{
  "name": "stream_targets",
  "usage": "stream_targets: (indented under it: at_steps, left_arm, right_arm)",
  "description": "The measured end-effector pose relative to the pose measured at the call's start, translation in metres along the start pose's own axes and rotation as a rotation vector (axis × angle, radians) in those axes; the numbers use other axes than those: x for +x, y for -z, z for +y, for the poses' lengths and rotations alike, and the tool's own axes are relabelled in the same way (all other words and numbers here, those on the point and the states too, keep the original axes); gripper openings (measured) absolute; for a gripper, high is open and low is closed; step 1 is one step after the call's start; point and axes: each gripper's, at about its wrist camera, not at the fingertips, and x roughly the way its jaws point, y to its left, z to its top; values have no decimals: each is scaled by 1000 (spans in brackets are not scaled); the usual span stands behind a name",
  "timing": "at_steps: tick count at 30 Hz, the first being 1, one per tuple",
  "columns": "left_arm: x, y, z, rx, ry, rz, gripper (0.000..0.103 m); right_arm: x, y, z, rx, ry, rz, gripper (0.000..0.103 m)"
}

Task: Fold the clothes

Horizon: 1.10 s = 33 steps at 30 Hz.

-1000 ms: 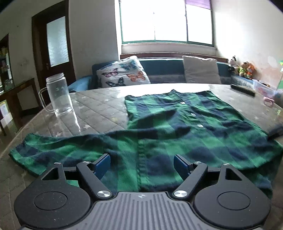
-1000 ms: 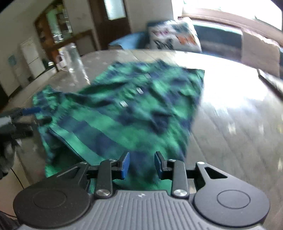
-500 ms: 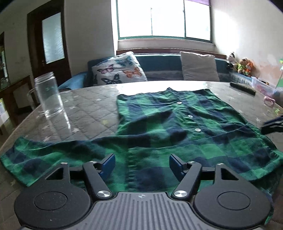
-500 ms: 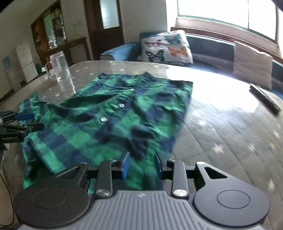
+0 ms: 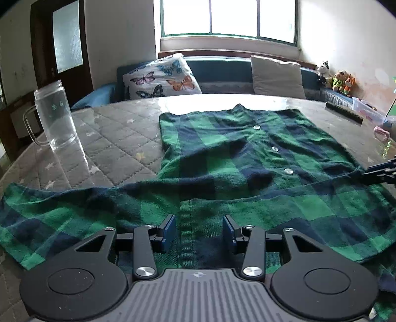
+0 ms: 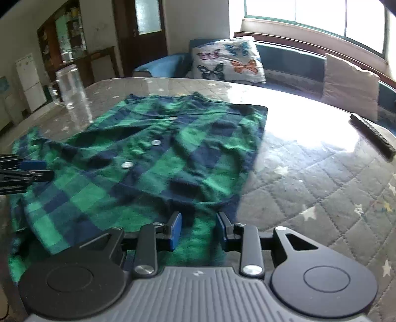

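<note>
The left hand-held gripper (image 5: 198,230) points down at the near part of the green-and-navy plaid shirt (image 5: 222,178); its jaws are closing, with a stitched seam of the cloth running between the blue pads (image 5: 167,231), which stand apart and do not yet pinch it. The right hand-held gripper (image 6: 198,231) hovers over the shirt's near right corner (image 6: 153,173) with its jaws partly apart; green cloth shows in the gap, but whether the pads press it I cannot tell. In the left wrist view the right tool's dark tips show at 3 o'clock on the shirt's edge; in the right wrist view the left tool's tips show at 9 o'clock over the cloth. The shirt lies spread on the quilted, star-patterned desk (image 5: 111,138), buttons (image 5: 288,171) up in a row toward 12 o'clock, one sleeve (image 5: 49,213) stretched out toward 9 o'clock. A clear glass mug (image 5: 55,116) stands upright on the desk at 10 o'clock, apart from the cloth. A dark remote-like bar (image 6: 373,135) lies at 2 o'clock in the right wrist view. Beyond the desk, at 12 o'clock, a butterfly cushion (image 5: 160,78) and a plain cushion (image 5: 277,76) rest on a blue sofa (image 5: 222,71) under a window (image 5: 227,19).
</note>
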Motion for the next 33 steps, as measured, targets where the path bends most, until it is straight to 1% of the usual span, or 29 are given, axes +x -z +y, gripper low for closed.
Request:
stream_targets:
  at_steps: [1, 2, 3, 4, 6, 8, 9, 11, 15, 17, 19, 21, 23, 24, 27, 30, 33]
  left_arm:
    - [1, 0, 0, -5, 4, 2, 45]
    - [2, -1, 1, -10, 9, 2, 45]
    - [3, -2, 1, -13, 15, 1, 38]
    - [3, -2, 1, -13, 20, -1, 24]
    - [3, -3, 0, -10, 28, -8, 11]
    - [1, -4, -4, 2, 25, -20, 8]
    - [-1, -6, -6, 7, 20, -31, 6]
    - [-7, -11, -9, 17, 7, -60, 6]
    - [-27, -29, -11, 7, 17, -137, 5]
    - [-29, -30, -12, 15, 16, -144, 6]
    - [-22, -25, -12, 28, 5, -120, 6]
    - [-9, -17, -9, 19, -4, -73, 7]
    - [-3, -10, -8, 20, -17, -41, 10]
    - [0, -7, -8, 22, -24, -26, 14]
    - [-12, -4, -11, 52, -46, -52, 21]
    - [-33, -3, -18, 73, 2, -98, 20]
    - [-43, 3, -33, 115, 83, -100, 20]
  right_arm:
    - [-2, 1, 4, -8, -8, -1, 32]
    - [-4, 3, 7, -18, -18, -1, 35]
    - [-8, 6, 12, -34, -33, 1, 42]
    - [-11, 9, 16, -49, -46, 2, 43]
    - [-14, 16, 25, -89, -62, 9, 44]
    - [-16, 23, 31, -126, -60, 13, 48]
    - [-18, 26, 34, -141, -57, 14, 48]
    - [-21, 31, 34, -145, -55, 15, 48]
    - [-26, 36, 28, -121, -46, 22, 48]
    - [-27, 41, 26, -122, -34, 29, 48]
    - [-28, 45, 24, -123, -29, 27, 48]
    - [-28, 47, 22, -116, -30, 23, 48]
    - [-28, 46, 23, -118, -28, 24, 48]
    - [-28, 46, 23, -123, -26, 27, 48]
    - [-30, 45, 25, -142, -24, 42, 48]
    - [-33, 40, 26, -143, -34, 43, 48]
    - [-35, 33, 29, -146, -38, 23, 48]
